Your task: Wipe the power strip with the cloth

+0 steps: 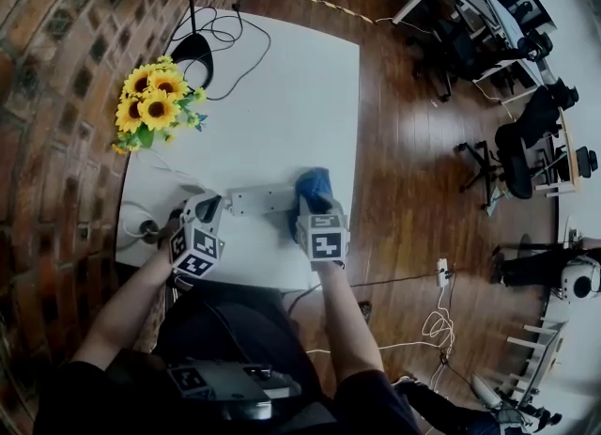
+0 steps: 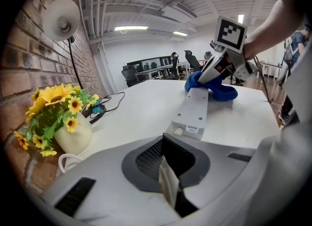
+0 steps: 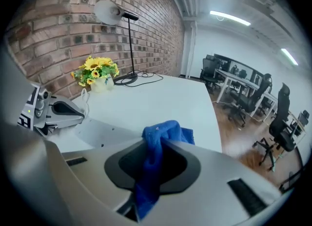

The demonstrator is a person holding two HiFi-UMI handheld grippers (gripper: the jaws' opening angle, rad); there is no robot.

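Mid-frame, the right gripper (image 3: 152,169) is clamping the cloth (image 1: 313,185) on the right end of the strip (image 1: 258,200); the left gripper (image 1: 212,208), jaws pressing together, is sitting beside its left end.

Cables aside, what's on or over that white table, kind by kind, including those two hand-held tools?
Power strip: 1
Blue cloth: 1
Vase of sunflowers: 1
Desk lamp: 1
Grippers: 2 (left gripper, right gripper)
Total: 6
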